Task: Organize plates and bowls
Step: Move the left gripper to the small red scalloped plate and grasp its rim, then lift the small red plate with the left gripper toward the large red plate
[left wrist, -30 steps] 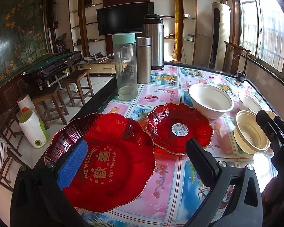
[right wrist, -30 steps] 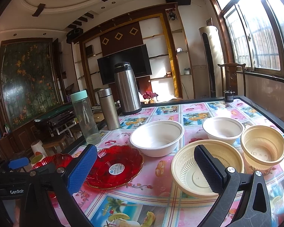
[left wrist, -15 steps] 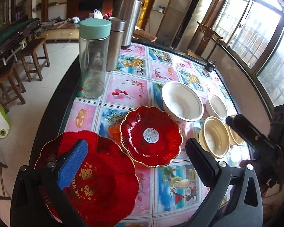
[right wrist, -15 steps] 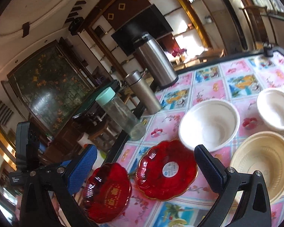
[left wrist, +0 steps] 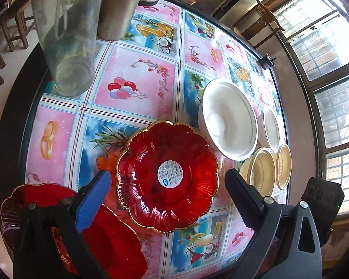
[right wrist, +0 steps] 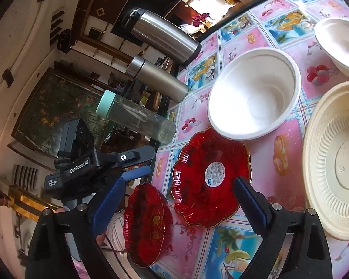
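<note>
Left gripper (left wrist: 167,190): jaws are standing spread over small red plate (left wrist: 167,176)
Right gripper (right wrist: 176,200): jaws are standing spread, holding nothing

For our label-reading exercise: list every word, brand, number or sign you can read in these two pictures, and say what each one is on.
"GenRobot.AI": on the black body of the left claw.
"Data Acquisition System": small print on that same body, only just readable.
"W": raised letter in the cream bowl; the marks beside it are unclear.
"The": gold letters on the large red plate; its other words and gold characters are too blurred or hidden.
Round sticker on the small red plate: print too small.
</note>
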`<state>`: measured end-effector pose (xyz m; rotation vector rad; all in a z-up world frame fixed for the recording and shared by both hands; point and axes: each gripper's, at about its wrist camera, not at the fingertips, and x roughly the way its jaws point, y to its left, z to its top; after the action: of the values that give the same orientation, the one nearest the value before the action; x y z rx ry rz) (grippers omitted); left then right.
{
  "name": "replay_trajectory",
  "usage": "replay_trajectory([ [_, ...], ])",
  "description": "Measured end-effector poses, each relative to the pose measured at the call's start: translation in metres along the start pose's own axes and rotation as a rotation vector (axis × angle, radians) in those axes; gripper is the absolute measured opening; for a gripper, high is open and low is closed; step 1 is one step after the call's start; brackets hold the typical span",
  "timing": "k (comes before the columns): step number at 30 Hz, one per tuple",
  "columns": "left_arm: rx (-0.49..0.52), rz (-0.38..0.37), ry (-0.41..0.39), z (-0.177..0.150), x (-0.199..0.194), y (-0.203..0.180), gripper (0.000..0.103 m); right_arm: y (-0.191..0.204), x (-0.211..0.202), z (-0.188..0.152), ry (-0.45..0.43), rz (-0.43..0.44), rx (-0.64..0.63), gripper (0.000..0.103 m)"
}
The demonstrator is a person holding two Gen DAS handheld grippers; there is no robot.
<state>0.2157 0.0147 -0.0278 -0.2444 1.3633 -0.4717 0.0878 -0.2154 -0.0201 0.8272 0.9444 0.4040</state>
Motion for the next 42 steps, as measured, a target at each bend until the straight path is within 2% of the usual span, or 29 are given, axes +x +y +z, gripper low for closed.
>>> replay_trajectory([
  [1, -0.003, 0.006, 0.009, 0.002, 0.006, 0.001, 0.095, -0.001, 0.003, 0.000, 0.010, -0.002, 0.008, 0.091],
  [4, -0.024, 0.034, 0.053, 0.003, 0.022, 0.006, 0.083, -0.005, 0.010, -0.003, 0.037, -0.028, 0.017, 0.082],
  [9, -0.048, 0.076, 0.079, 0.001, 0.034, 0.012, 0.056, -0.008, 0.013, -0.005, 0.042, -0.103, 0.016, 0.070],
  [13, -0.043, 0.146, 0.065, -0.001, 0.031, 0.016, 0.055, -0.010, 0.010, -0.005, 0.030, -0.142, 0.017, 0.063],
  [18, -0.045, 0.172, 0.044, 0.003, 0.021, 0.022, 0.055, -0.018, 0.015, -0.005, 0.047, -0.182, 0.035, 0.050],
  [21, -0.045, 0.201, 0.063, 0.003, 0.029, 0.025, 0.055, -0.024, 0.020, -0.006, 0.060, -0.214, 0.047, 0.048],
  [28, -0.043, 0.200, 0.071, 0.002, 0.037, 0.027, 0.054, -0.032, 0.024, -0.005, 0.058, -0.271, 0.058, 0.045],
  [30, -0.039, 0.199, 0.080, 0.002, 0.041, 0.027, 0.046, -0.035, 0.028, -0.007, 0.071, -0.277, 0.066, 0.045],
  [33, -0.034, 0.202, 0.090, 0.001, 0.045, 0.027, 0.041, -0.039, 0.036, -0.007, 0.084, -0.275, 0.077, 0.043],
  [42, -0.005, 0.259, 0.079, 0.000, 0.048, 0.026, 0.022, -0.047, 0.047, -0.006, 0.086, -0.311, 0.085, 0.011],
])
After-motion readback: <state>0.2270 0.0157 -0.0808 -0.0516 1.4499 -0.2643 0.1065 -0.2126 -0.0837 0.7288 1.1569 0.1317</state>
